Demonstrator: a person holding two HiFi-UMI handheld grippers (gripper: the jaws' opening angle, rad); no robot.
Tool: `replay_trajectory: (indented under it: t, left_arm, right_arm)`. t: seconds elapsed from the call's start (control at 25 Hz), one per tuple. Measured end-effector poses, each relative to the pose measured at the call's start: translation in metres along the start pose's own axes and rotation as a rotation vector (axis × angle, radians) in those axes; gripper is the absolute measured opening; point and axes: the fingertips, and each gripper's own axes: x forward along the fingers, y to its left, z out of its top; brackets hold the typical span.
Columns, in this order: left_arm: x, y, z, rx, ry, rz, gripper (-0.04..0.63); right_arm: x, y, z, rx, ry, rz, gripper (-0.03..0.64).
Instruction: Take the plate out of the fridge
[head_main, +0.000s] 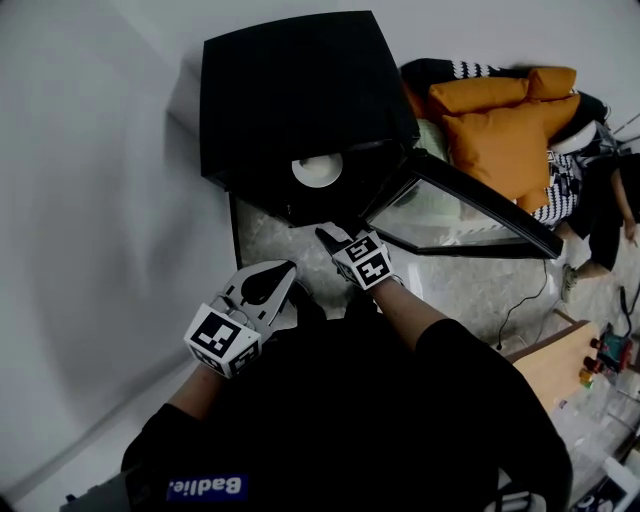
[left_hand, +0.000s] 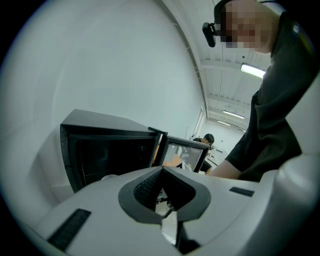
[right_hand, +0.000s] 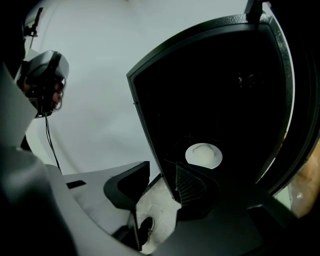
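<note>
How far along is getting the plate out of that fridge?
Done: the fridge door stands open. In hand: the right gripper, jaws apart and empty, is at the opening, facing the plate. Left to do: grip the plate inside the fridge and lift it out. The left gripper waits, shut.

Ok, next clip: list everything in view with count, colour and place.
fridge: one, black, against the white wall
fridge door: one, black-framed glass, swung open rightward
plate: one, white, inside the fridge
cushions: at least two, orange, right of the fridge
left gripper: one, grey, jaws together, empty, short of the fridge
right gripper: one, grey, jaws apart, empty, facing the plate
</note>
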Motion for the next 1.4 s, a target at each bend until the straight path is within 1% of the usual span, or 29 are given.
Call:
replay_trajectory:
  t: [0.24,0.44,0.64,0.88,1.2,1.32,1.4]
  left_arm:
    - [0.001,0.001,-0.005,-0.004,0.016,-0.006,0.008]
    - [0.0,0.001,-0.011,-0.008,0.026,-0.004,0.008]
    - [0.0,0.003,-0.014,-0.021,0.021,-0.001,0.008]
    - [-0.003,0.005,-0.021,-0.029,0.027,0.005,0.008]
    - [-0.005,0.01,-0.034,-0.054,0.038,0.007,0.008]
    - [-0.004,0.011,-0.029,-0.082,0.025,0.025,0.008]
    - [-0.003,0.011,-0.028,-0.086,0.023,0.026,0.008]
  right_arm:
    - [0.018,-0.011,-0.016,-0.017,0.046,-0.029,0.171]
    - [0.029,-0.02,-0.027,-0.053,0.089,-0.052,0.187]
    - [0.041,-0.031,-0.033,-0.112,0.127,-0.078,0.187]
    - [0.056,-0.049,-0.036,-0.141,0.164,-0.115,0.19]
    - [0.079,-0.062,-0.037,-0.266,0.238,-0.144,0.199]
    - [0.089,-0.065,-0.038,-0.311,0.268,-0.152,0.199]
    - [0.093,-0.067,-0.036,-0.358,0.295,-0.161,0.199]
